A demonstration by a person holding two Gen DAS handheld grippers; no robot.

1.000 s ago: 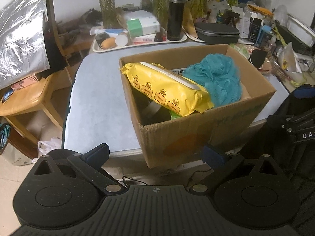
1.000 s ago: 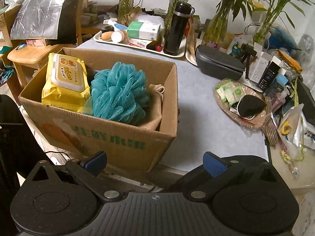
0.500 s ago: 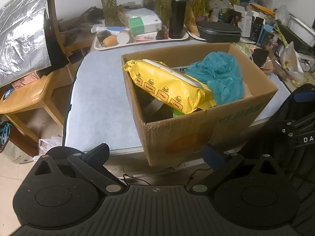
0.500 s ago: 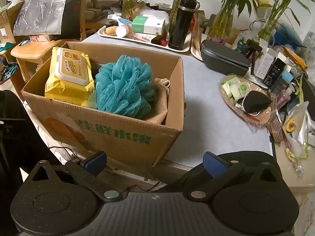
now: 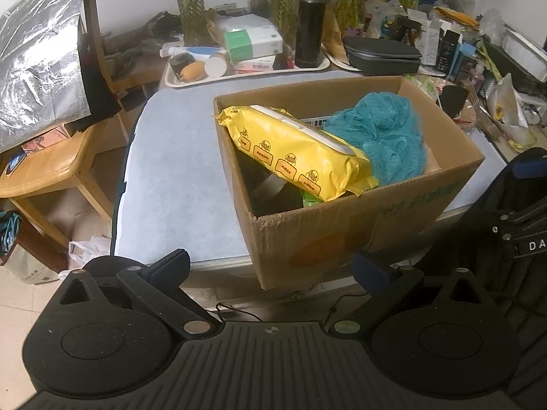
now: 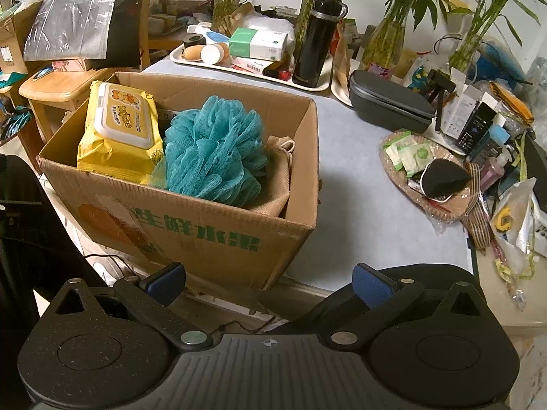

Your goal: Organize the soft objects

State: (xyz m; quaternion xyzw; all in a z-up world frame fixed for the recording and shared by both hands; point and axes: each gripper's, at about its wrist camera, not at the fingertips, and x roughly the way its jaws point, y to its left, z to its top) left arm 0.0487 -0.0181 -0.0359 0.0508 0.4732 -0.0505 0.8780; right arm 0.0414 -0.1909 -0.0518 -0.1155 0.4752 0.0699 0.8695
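1. A black flask (image 6: pixel 316 39) stands upright at the right end of a cream tray (image 6: pixel 254 70) at the back of the worktop (image 6: pixel 359 198).
2. A green-and-white box (image 6: pixel 258 44) lies on the tray to the left of the flask, on top of flatter packets.
3. A dark grey zipped case (image 6: pixel 389 102) sits to the right of the tray.
4. Glass vases of green stalks (image 6: pixel 384 39) line the back edge.
5. A woven mat (image 6: pixel 437 177) near the right edge carries green sachets and a black pouch.
6. A wooden stool (image 5: pixel 44 167) stands left of the worktop, with silver foil sheeting (image 5: pixel 37 58) above it.
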